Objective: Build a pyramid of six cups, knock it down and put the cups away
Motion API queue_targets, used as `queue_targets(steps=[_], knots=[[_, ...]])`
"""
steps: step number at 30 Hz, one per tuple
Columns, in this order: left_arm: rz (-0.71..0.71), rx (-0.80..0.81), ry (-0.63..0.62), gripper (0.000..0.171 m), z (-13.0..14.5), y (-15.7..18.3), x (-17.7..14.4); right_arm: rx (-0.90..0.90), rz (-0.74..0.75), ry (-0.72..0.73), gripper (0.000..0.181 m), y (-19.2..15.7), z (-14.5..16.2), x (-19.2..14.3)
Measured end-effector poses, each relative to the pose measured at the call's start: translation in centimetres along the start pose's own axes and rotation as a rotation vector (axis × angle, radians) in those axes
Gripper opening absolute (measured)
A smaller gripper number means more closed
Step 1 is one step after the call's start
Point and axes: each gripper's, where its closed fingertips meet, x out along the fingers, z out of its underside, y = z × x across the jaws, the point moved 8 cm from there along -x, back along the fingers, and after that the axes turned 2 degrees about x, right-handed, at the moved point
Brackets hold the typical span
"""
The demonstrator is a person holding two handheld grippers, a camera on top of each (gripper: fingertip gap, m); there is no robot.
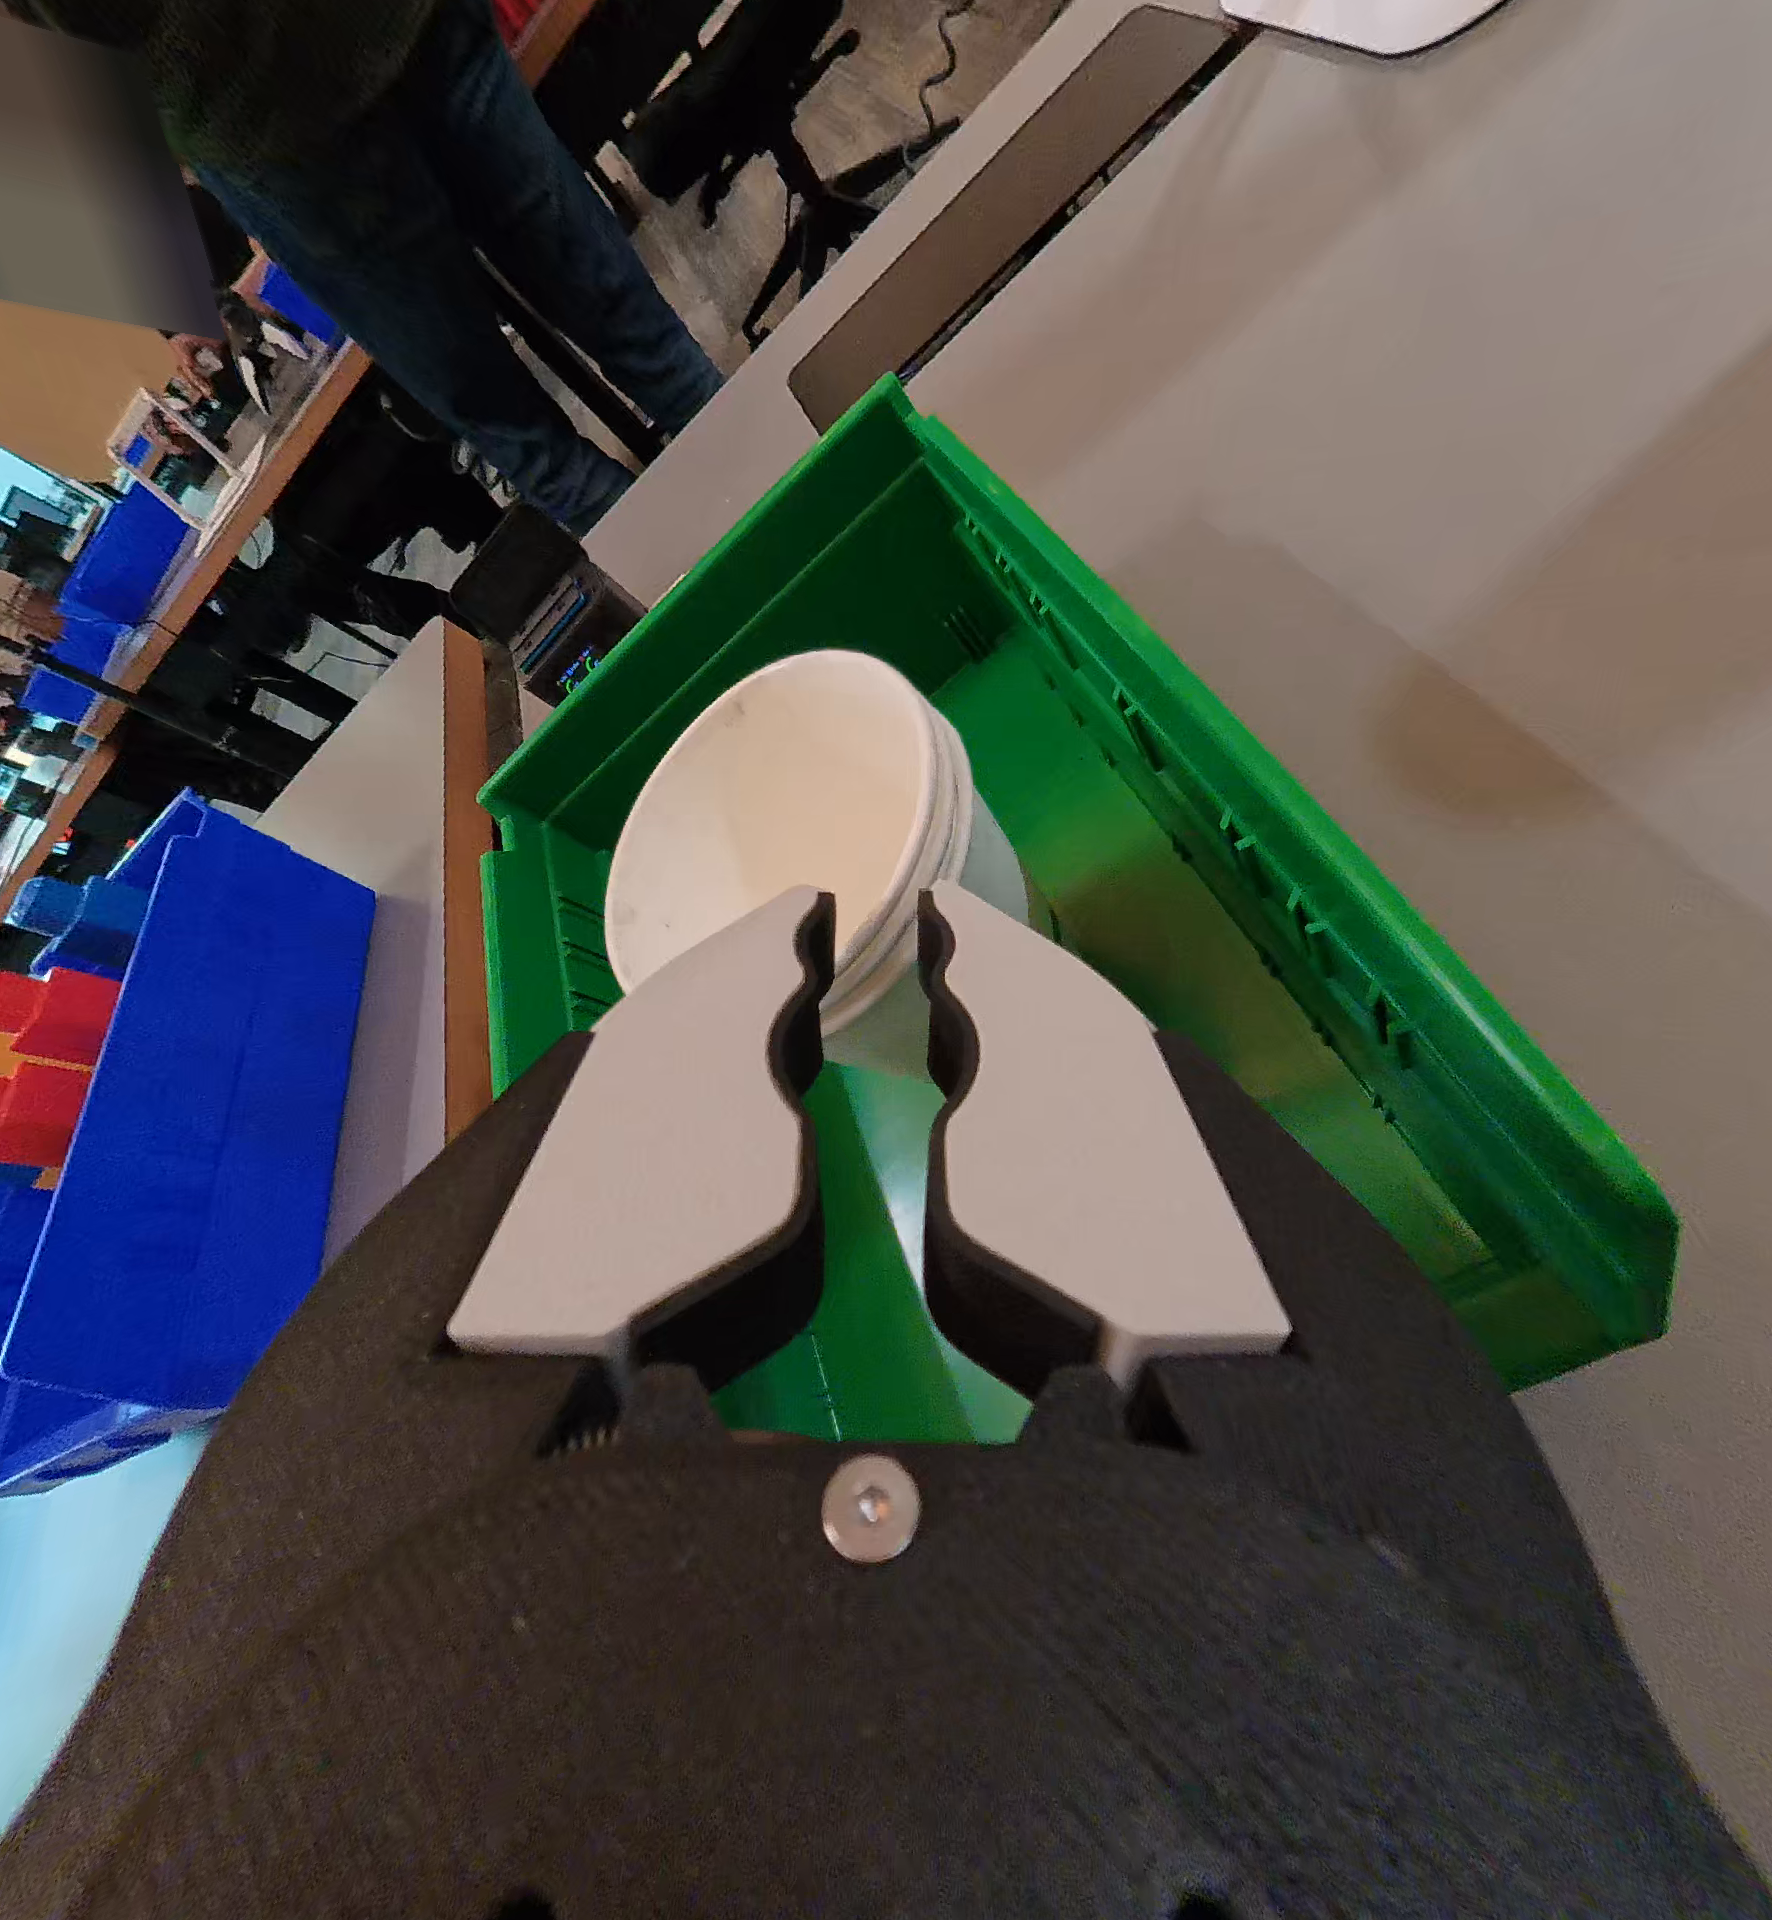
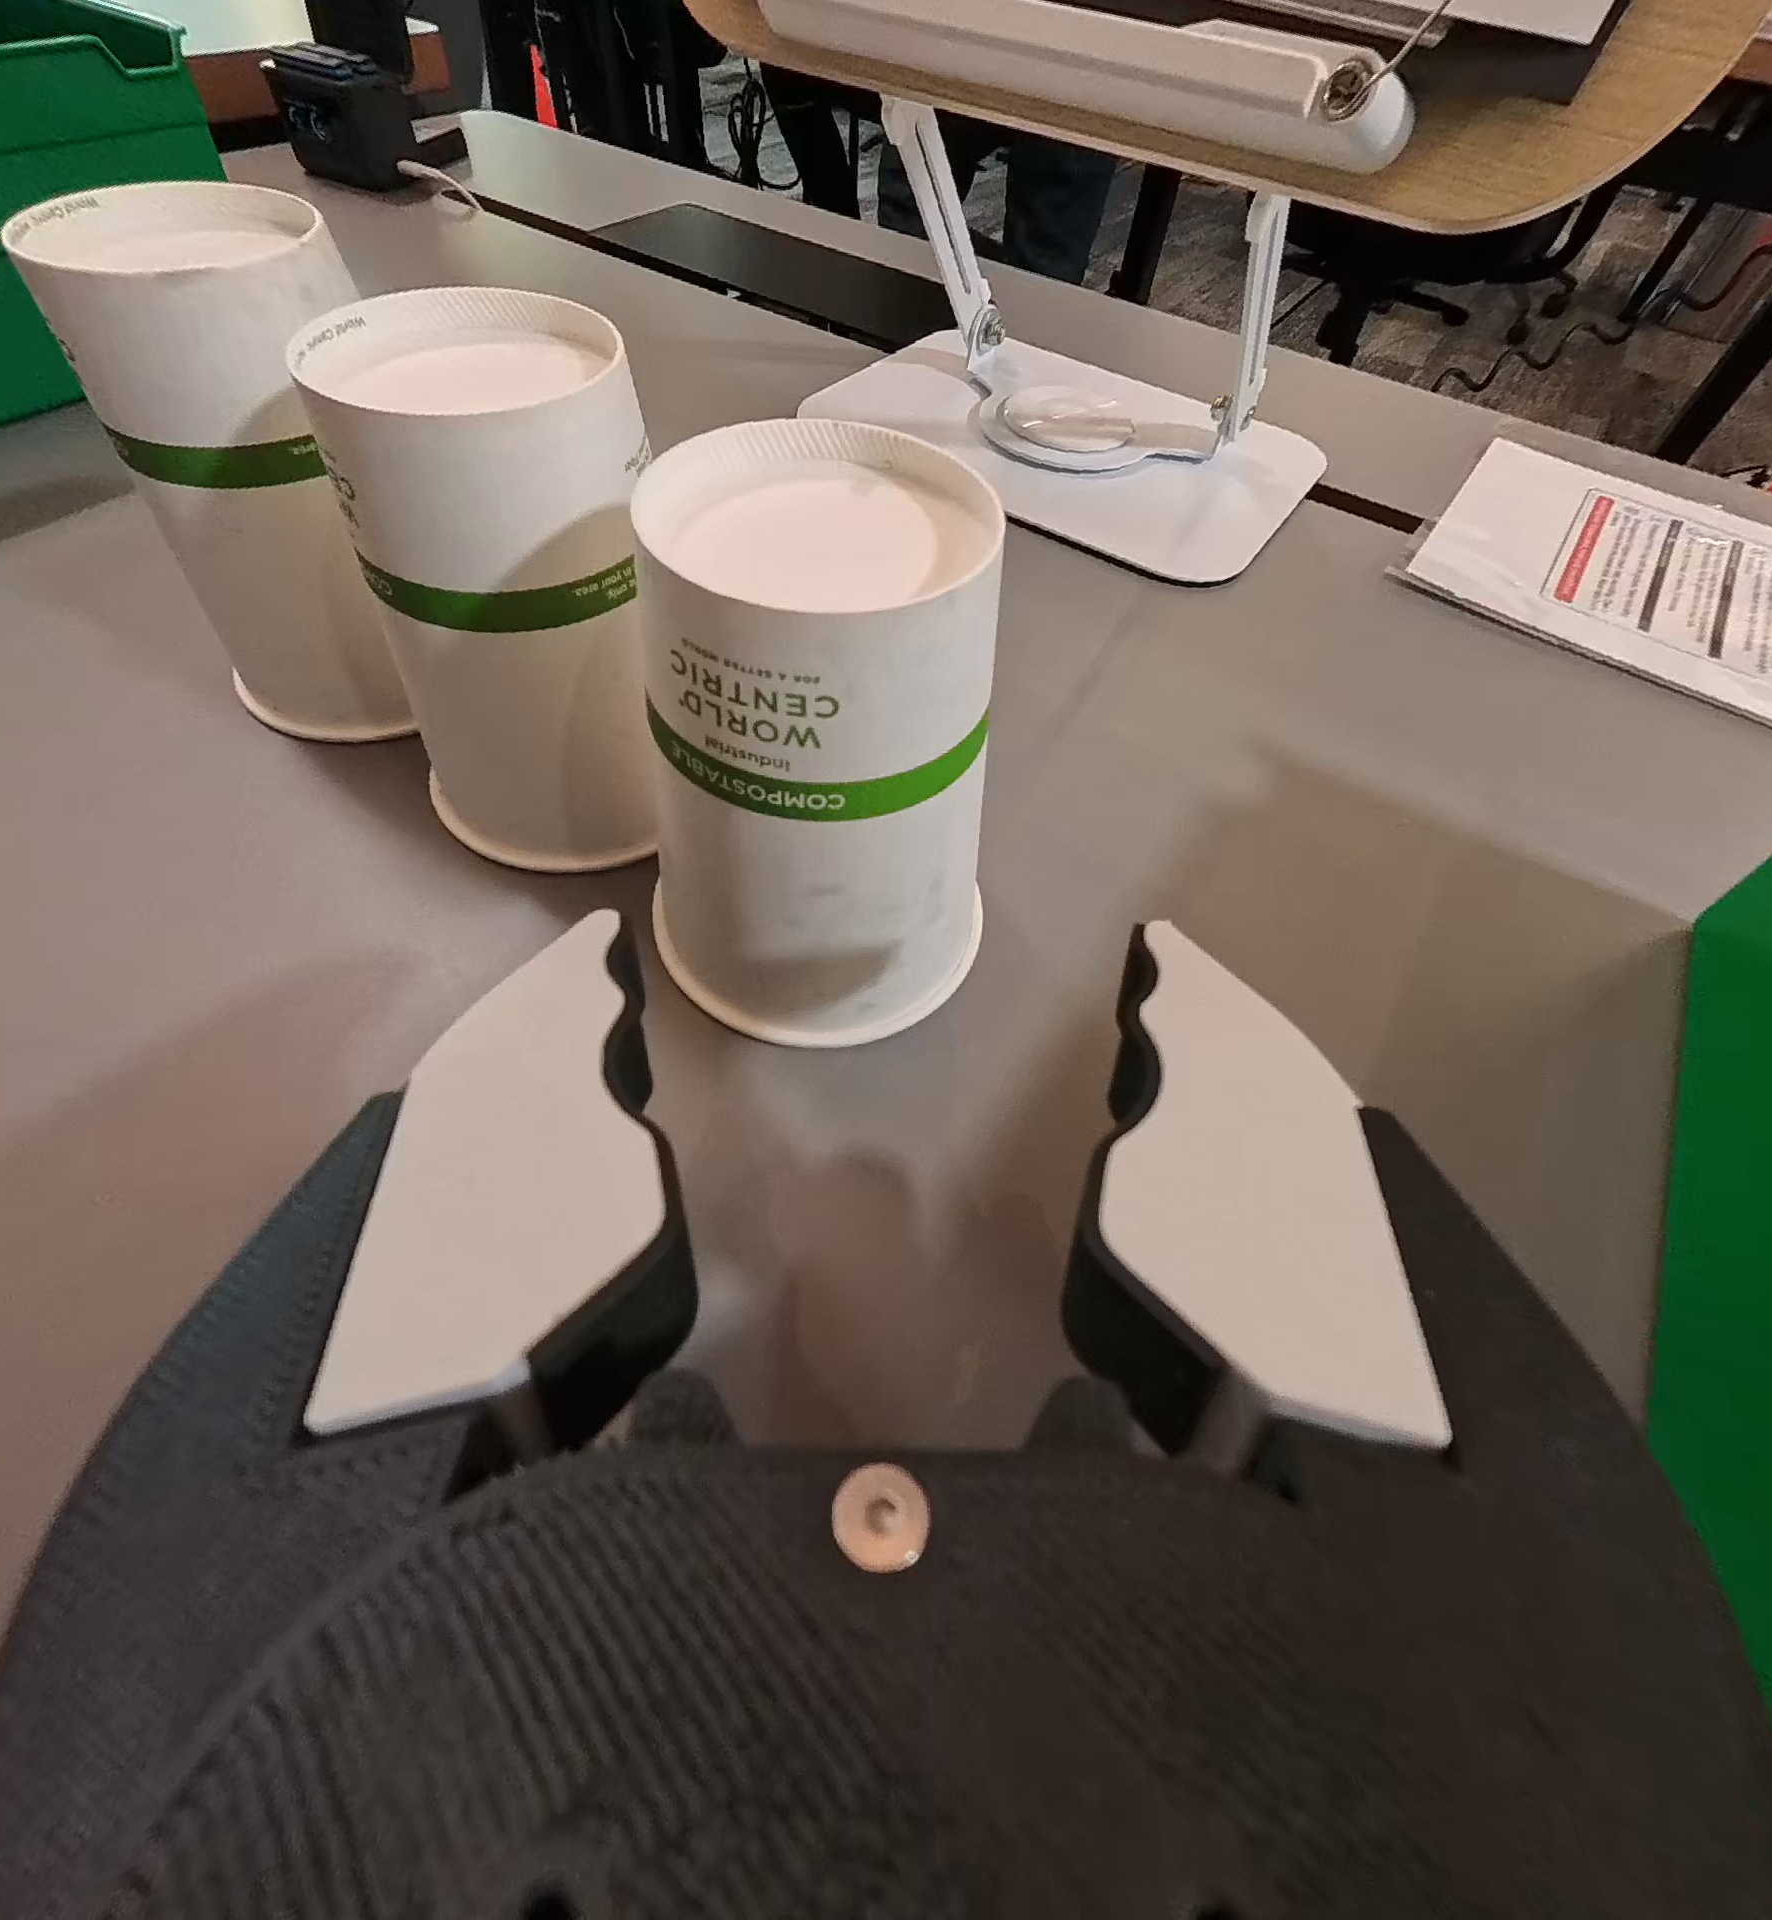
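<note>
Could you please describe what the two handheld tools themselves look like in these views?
Both look alike. The left tool and right tool each have a broad, rounded black body with a ribbed, layered texture and one silver screw at its centre. Each finger is a flat pale grey plate edged by a black, wavy-profiled pad. No cables, sleeves or markings show.
</note>
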Motion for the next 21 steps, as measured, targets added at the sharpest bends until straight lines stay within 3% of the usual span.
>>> queue_targets(steps=[21], knots=[[-0.007,-0.063,-0.024,0.004,0.27,-0.60,-0.34,0.003,0.006,-0.004,0.088,0.06,0.00,0.03]])
